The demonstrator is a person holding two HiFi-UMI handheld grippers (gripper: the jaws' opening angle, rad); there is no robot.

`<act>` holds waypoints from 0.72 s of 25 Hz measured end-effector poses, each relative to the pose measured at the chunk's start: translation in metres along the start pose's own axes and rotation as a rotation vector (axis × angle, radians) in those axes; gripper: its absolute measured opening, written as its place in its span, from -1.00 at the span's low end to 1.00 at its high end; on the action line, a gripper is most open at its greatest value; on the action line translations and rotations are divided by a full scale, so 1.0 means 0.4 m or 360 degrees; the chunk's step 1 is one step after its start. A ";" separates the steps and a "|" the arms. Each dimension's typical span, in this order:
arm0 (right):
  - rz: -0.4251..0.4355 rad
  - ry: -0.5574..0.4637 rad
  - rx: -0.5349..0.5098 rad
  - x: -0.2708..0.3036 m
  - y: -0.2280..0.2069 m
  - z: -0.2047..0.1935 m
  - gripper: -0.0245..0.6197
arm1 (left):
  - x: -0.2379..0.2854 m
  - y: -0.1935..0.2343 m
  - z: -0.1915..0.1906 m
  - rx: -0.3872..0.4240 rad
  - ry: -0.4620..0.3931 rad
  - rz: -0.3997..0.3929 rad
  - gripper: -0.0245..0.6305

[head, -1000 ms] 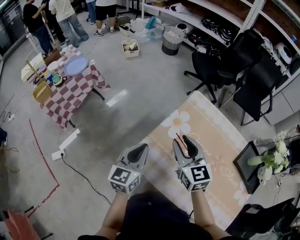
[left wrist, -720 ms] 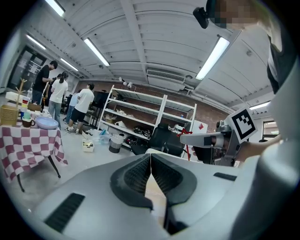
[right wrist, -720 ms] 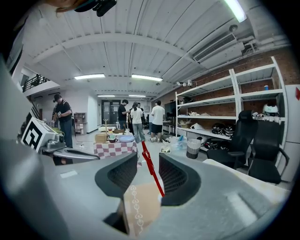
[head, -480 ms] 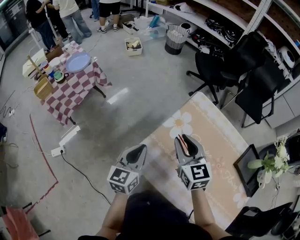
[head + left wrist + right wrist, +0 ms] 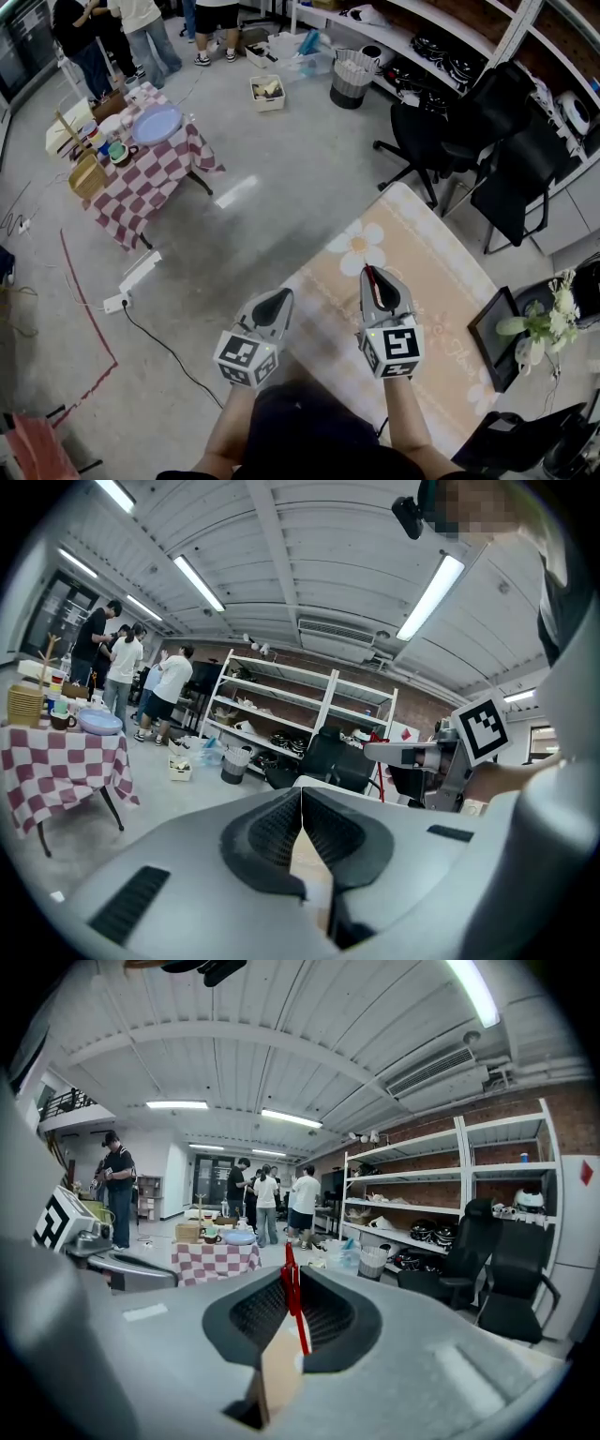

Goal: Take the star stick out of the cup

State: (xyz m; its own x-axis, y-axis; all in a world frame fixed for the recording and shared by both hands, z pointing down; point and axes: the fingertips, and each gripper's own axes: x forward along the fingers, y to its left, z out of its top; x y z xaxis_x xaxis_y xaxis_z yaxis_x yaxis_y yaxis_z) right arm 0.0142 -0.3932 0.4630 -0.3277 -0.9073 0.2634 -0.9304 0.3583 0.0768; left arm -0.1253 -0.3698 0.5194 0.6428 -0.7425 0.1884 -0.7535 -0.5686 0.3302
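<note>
Over the near half of the peach table with its white flower print, both grippers hover side by side. At the table's left edge, the left gripper has its jaws pressed together with nothing between them. Above the cloth, the right gripper is closing its jaws on the star stick. The stick is a thin, bright red rod clamped between the ribbed pads. Its slightly thicker top pokes past the jaw tips.
</note>
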 end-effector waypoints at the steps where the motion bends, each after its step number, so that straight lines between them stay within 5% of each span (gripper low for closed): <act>1: -0.0006 -0.0002 -0.0021 0.000 0.000 0.004 -0.85 | -0.001 0.000 0.001 0.0000 0.0001 -0.0002 -0.89; 18: -0.0122 -0.0084 -0.0013 -0.052 -0.059 0.042 -0.88 | -0.003 -0.040 0.025 0.0005 -0.0013 -0.0075 -0.89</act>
State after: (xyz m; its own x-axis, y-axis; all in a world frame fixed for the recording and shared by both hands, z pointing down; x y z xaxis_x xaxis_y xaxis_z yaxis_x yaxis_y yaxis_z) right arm 0.0403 -0.3865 0.4394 -0.2641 -0.9424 0.2052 -0.9518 0.2890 0.1025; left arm -0.1153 -0.3634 0.5046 0.6763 -0.7178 0.1653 -0.7229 -0.6038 0.3358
